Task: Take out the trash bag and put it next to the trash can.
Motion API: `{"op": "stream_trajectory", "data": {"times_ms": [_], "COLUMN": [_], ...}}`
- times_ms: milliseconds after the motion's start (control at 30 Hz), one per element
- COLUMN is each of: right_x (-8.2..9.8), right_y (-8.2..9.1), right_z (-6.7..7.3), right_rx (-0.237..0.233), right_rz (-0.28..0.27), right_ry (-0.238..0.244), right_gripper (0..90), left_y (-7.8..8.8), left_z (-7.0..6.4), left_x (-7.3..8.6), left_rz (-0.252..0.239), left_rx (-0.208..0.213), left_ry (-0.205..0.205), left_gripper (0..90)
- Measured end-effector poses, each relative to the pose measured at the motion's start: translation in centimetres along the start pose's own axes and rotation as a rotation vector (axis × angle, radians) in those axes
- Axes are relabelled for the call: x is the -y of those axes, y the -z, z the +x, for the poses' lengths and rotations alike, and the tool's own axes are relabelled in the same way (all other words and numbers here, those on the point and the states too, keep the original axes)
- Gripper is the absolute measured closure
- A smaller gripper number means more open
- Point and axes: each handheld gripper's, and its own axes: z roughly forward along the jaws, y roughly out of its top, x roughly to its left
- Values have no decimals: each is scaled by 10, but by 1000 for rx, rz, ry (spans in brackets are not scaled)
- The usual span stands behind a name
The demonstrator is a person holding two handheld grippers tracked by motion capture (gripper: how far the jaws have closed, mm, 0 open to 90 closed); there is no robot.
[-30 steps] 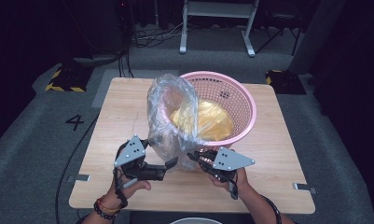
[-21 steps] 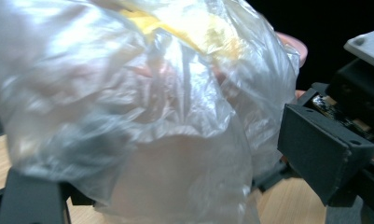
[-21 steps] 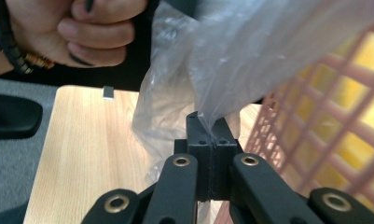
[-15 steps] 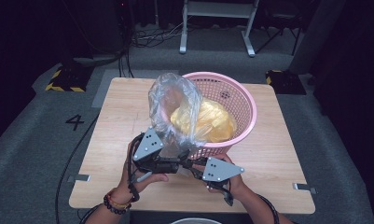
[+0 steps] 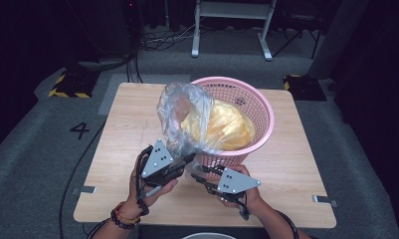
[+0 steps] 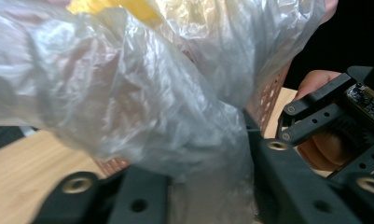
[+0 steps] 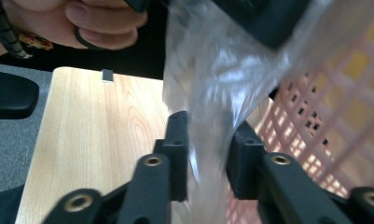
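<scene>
1. A clear plastic bag (image 5: 184, 117) stands crumpled and puffed up at the near left rim of a pink basket (image 5: 259, 107), its lower end gathered into a neck that hangs down over the front of the basket toward the person.
2. Something yellow (image 5: 222, 127), loosely wrapped, fills the basket behind the clear film.
3. The left gripper (image 5: 187, 160) has just been closing; in the left gripper view its jaws have the bunched film (image 6: 194, 163) packed between them and appear clamped on it.
4. The right gripper (image 5: 199, 177) has just been opening. In the right gripper view a strip of film (image 7: 208, 154) runs between its jaws with gaps at both sides, so it looks let go.
5. The basket sits on a wooden table (image 5: 127, 129), which is otherwise bare.
6. Risk, as a judgement: only one gripper seems to hold the neck. A hard pull could tear the thin film, tip the light basket or let the neck slip free.
</scene>
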Motion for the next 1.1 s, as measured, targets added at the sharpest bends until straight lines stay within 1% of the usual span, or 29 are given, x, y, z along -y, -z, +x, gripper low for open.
{"op": "stream_trajectory", "data": {"times_ms": [33,67,100,133,167,200,233,267,300,367,433,467,500,533,567,600,633,667,733,767,800,833,867,900,933,967,1000,1033,1100], "right_x": [4,4,8,10,12,12,15,17,21,24,32,35,38,41,43,44,45,45,46,46,47,48,49,50,50,52,53,55,57], "right_y": [2,2,4,6,7,7,9,11,15,18,25,27,29,31,32,33,33,33,33,34,34,34,35,35,35,37,37,38,40], "right_z": [-1,-1,-3,-4,-5,-5,-5,-5,-6,-7,-11,-12,-13,-15,-16,-16,-16,-16,-17,-17,-18,-19,-20,-21,-21,-22,-22,-23,-23], "right_rx": [6,6,7,4,2,2,-5,-6,-16,-19,-28,-31,-27,-30,-32,-31,-29,-29,-36,-41,-42,-46,-48,-46,-46,-63,-69,-74,-78], "right_rz": [8,8,16,20,27,27,29,34,44,46,58,61,66,69,70,74,81,81,80,82,82,80,82,84,84,77,79,86,95], "right_ry": [-16,-16,-34,-43,-49,-49,-50,-55,-66,-71,-102,-116,-126,-136,-144,-149,-148,-148,-152,-151,-155,-159,-161,-166,-166,-180,-184,-183,-186], "right_gripper": [659,659,634,629,623,623,612,600,589,583,588,580,592,599,599,595,598,598,599,599,597,598,597,602,602,590,577,560,542], "left_y": [3,3,6,8,8,9,11,12,12,12,13,14,14,14,16,18,18,20,26,31,34,37,39,39,42,46,48,48,53], "left_z": [1,1,4,6,6,7,8,10,11,15,19,23,23,25,26,26,26,26,26,26,26,28,30,30,31,34,36,36,38], "left_x": [0,0,-1,-1,-1,-1,-1,-1,-1,1,2,2,2,1,2,1,1,0,-3,-6,-8,-9,-10,-10,-10,-11,-12,-12,-13], "left_rz": [-21,-21,-48,-67,-67,-87,-91,-105,-109,-112,-113,-95,-95,-53,-64,-54,-54,-60,-72,-78,-84,-96,-112,-112,-131,-169,-193,-193,-244], "left_rx": [-8,-8,-10,-11,-11,-15,-21,-17,-15,-13,0,12,12,27,12,13,13,-1,-20,-50,-60,-70,-79,-79,-89,-116,-123,-123,-136], "left_ry": [-14,-14,-11,-15,-15,-16,-22,-20,-22,-21,-1,1,1,0,-4,-11,-11,-24,-49,-71,-77,-79,-70,-70,-65,-53,-47,-47,-38], "left_gripper": [805,818,829,836,841,841,845,847,848,848,837,825,800,765,764,787,801,801,852,865,866,867,868,869,869,870,869,870,870]}}
